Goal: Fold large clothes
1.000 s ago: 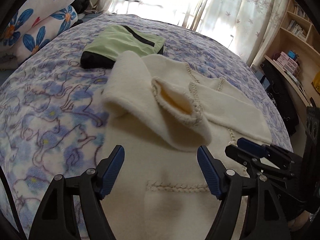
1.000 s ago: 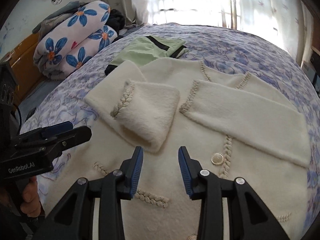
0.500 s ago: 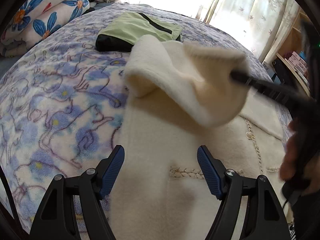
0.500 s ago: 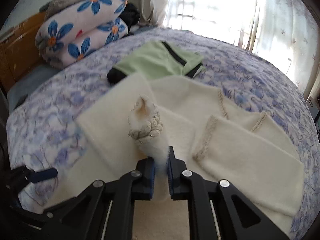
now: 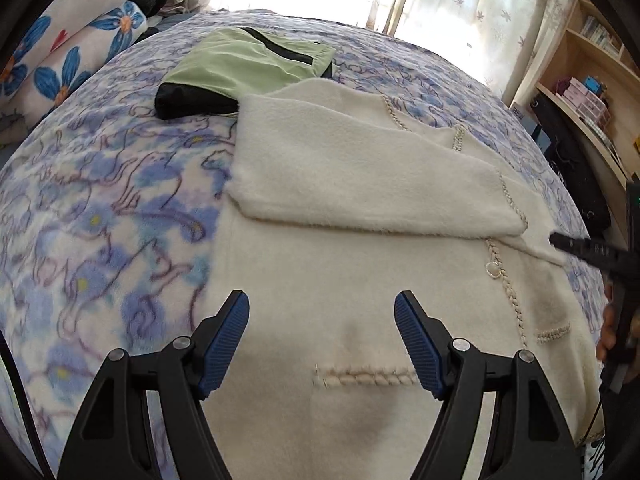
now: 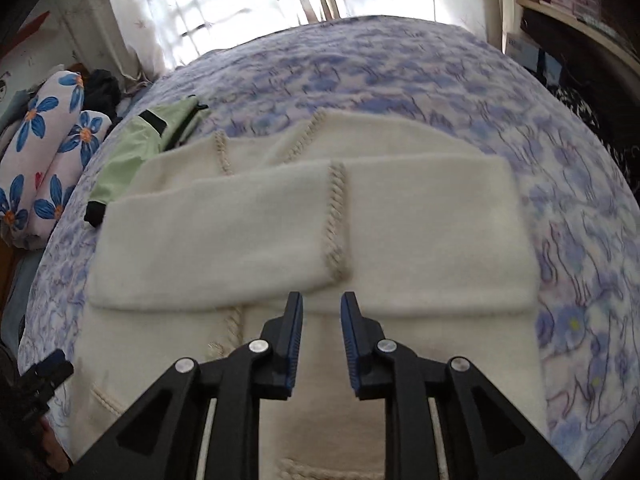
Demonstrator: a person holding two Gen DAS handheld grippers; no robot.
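A cream knit cardigan (image 5: 360, 280) with braided trim lies flat on the bed, front up. Both sleeves are folded across its chest; in the right wrist view the left sleeve (image 6: 224, 232) and right sleeve (image 6: 432, 232) meet at a braided cuff (image 6: 336, 220). My left gripper (image 5: 322, 320) is wide open and empty above the cardigan's lower body. My right gripper (image 6: 321, 312) is open with a narrow gap, empty, just short of the cuff; its tip also shows at the right edge of the left wrist view (image 5: 576, 246).
A folded green and black garment (image 5: 248, 68) lies beyond the cardigan. The bed has a blue floral blanket (image 5: 100, 220). Flowered pillows (image 6: 44, 152) are at the left. Shelves (image 5: 584, 92) stand at the right, curtains and a window behind.
My right gripper carried the left sleeve's cuff across the chest, laid it flat and let go. The sleeve now lies straight. My left gripper stayed open.
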